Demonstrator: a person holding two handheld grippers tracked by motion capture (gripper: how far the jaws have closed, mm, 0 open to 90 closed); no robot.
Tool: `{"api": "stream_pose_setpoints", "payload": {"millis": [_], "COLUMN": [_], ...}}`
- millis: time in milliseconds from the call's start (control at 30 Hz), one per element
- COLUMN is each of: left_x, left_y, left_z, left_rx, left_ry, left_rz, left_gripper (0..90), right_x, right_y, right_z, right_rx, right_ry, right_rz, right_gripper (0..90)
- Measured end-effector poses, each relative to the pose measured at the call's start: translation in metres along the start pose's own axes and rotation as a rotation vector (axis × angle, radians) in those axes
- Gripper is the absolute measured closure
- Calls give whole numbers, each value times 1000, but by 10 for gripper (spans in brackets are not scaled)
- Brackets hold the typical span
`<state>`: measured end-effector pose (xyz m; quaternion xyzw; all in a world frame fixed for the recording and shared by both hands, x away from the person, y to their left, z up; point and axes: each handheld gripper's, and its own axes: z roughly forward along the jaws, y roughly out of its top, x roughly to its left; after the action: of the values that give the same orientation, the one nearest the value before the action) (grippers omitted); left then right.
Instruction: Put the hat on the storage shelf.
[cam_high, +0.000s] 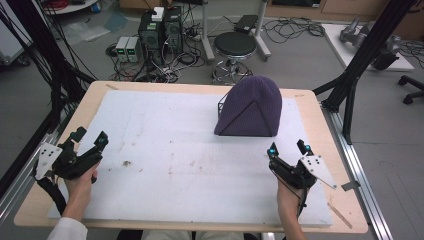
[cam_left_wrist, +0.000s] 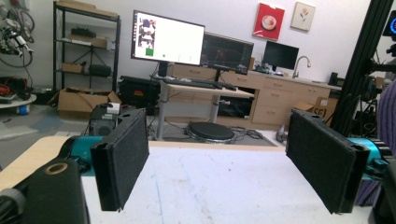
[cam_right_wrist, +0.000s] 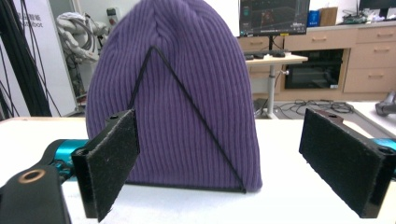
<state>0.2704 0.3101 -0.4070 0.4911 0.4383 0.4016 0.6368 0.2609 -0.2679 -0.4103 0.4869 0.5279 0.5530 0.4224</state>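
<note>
The purple hat (cam_high: 250, 107) stands upright on a black wire frame (cam_high: 223, 102) at the far right part of the white mat (cam_high: 165, 150), just beyond the right gripper (cam_high: 289, 148), whose jaws stand wide apart with nothing between them and point straight at the hat. The left gripper (cam_high: 90, 137) is held well apart from the hat, over the mat's near left edge, its jaws spread and empty too.
</note>
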Motion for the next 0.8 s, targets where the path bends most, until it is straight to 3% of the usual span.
{"api": "stream_pose_setpoints", "payload": {"millis": [100, 367, 500, 800], "left_x": [2, 4, 7, 4], "left_y": [-4, -22, -20, -23], "left_z": [-3, -12, -14, -13], "left_rx": [6, 21, -3, 23], "left_ry": [5, 9, -5, -16], "left_rz": [4, 0, -16, -3], "left_gripper": [218, 219, 219, 219], "right_x": [0, 8, 9, 6], "right_y": [-1, -2, -1, 0], "right_z": [1, 1, 0, -4], "right_rx": [13, 12, 4, -10], "right_ry": [6, 0, 1, -3], "right_rz": [6, -44, -43, -35], "right_gripper": [114, 114, 114, 114]}}
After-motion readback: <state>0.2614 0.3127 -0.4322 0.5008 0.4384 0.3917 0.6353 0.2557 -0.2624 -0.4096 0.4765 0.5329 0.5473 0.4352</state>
